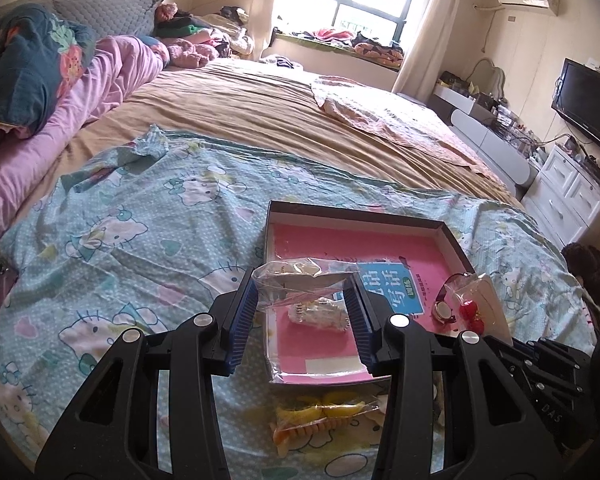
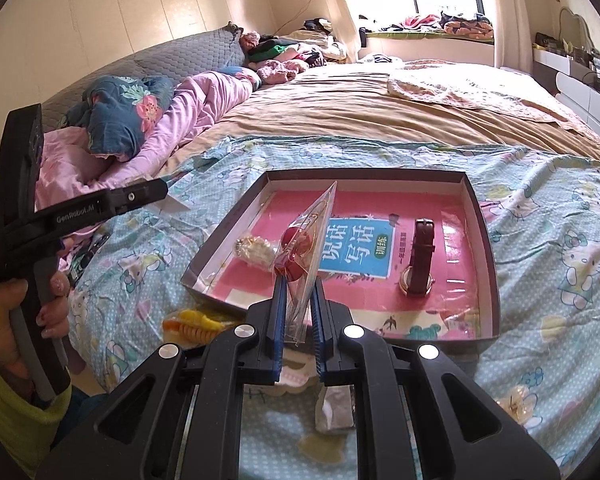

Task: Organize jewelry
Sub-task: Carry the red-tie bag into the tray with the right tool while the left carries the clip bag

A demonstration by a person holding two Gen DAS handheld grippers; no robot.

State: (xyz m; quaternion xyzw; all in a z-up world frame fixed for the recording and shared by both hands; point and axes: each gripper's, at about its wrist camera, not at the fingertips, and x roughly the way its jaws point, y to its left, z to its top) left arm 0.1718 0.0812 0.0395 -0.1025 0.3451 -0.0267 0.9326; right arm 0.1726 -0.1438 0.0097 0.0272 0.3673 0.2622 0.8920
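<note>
Our right claw (image 2: 298, 316) pinches a clear plastic bag of red earrings (image 2: 300, 248) above the dark shallow box's (image 2: 486, 216) near edge, our left claw (image 1: 302, 316) grips another clear bag (image 1: 296, 280); next, we'd lower and release.

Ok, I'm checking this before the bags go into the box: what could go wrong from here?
1. The right gripper pinches only the lower edge of the clear bag with red earrings; it stands tilted and could slip out or swing.
2. That bag hangs above the pearl piece in the box, so setting it down there could pile items together.
3. The left gripper holds a crumpled clear bag loosely; its contents may spill.
</note>
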